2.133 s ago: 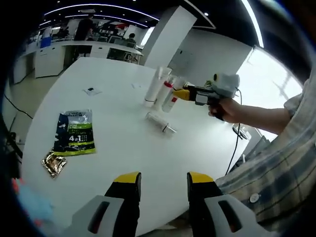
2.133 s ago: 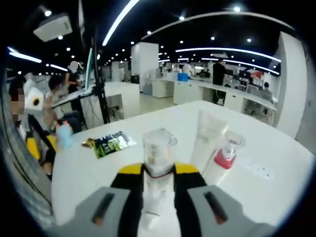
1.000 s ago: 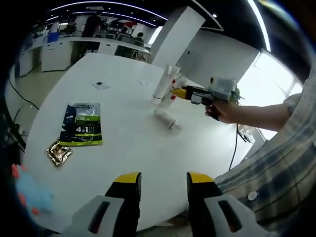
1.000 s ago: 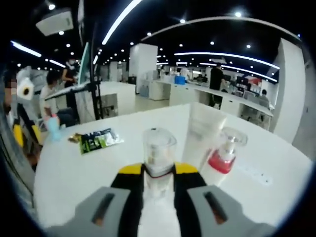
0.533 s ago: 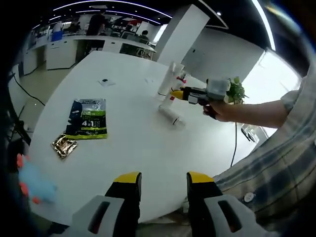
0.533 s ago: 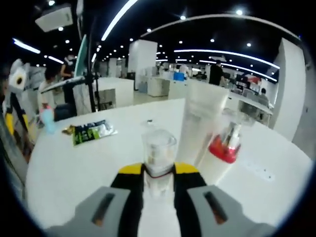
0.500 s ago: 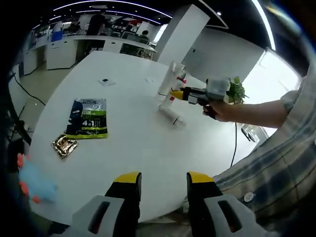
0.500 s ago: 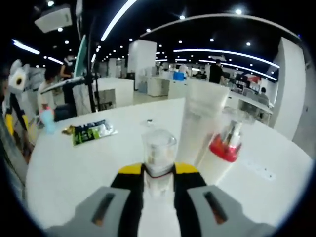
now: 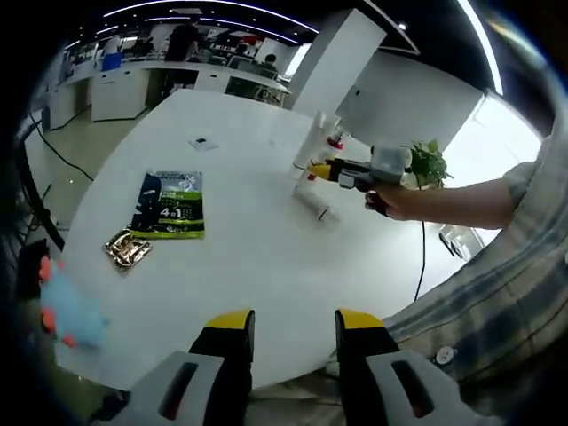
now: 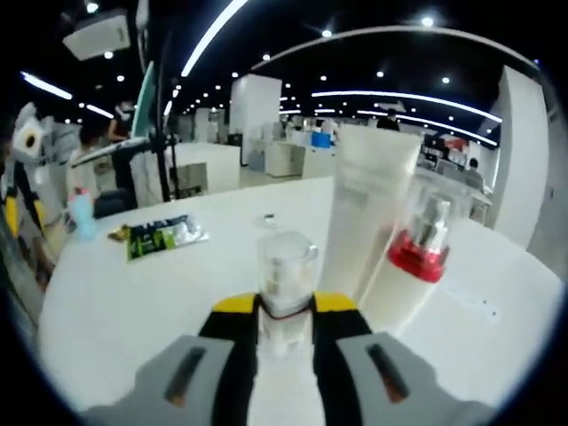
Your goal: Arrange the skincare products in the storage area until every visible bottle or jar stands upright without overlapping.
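Left gripper view: left claw (image 9: 287,333) spread and holding nothing, hanging back above the near edge of the white bench (image 9: 240,257), well apart from the products. Out across the bench, right claw (image 9: 318,169) reaching in from the right in a hand (image 9: 398,201), brought up just beside an upright white tube (image 9: 310,145) and a red-collared pump bottle (image 9: 332,144). One more bottle (image 9: 312,203) lying on its side near them, not yet stood up. A green sachet (image 9: 171,204) and a small foil packet (image 9: 128,249) flat on the bench further left, well clear of the group; a blue toy (image 9: 67,312) blurred at the left edge.

Right gripper view: right claw (image 10: 286,310) pinching a clear-capped bottle (image 10: 286,284) between the yellow-tipped jaws, cap up, body close to vertical. Probably held that way so as to set down on its base beside the others. White tube and red-collared pump bottle (image 10: 417,257) standing just to the right, close together. Whether the held bottle's base touches the bench: cannot tell, hidden behind the jaws. Likely concern: enough gap from the tube to avoid knocking it over on release. Lying bottle presumably next.
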`<state>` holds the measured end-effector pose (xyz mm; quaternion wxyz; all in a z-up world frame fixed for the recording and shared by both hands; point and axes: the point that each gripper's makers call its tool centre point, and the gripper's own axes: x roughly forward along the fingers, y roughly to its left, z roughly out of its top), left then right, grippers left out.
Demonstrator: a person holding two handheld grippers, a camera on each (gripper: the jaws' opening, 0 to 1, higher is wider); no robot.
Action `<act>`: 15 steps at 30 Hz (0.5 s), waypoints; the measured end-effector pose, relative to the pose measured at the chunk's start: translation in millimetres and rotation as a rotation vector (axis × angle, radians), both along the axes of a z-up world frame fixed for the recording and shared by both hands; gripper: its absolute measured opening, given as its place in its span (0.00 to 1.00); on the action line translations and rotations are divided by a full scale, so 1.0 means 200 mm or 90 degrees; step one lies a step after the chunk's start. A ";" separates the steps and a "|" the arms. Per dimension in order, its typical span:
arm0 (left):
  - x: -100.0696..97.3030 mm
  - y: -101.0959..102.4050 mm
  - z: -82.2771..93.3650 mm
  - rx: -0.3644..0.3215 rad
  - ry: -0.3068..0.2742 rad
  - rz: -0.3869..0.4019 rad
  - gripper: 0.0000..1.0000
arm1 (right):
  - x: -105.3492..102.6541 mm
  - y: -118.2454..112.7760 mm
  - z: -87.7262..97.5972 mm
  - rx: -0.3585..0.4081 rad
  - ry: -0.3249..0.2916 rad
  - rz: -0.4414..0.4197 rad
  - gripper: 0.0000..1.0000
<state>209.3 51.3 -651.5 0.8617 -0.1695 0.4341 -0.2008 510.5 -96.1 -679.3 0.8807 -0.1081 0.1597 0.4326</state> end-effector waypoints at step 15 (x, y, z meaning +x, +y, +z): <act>-0.04 0.02 -0.01 0.002 0.001 0.006 0.37 | 0.01 0.02 -0.01 -0.021 0.014 -0.004 0.18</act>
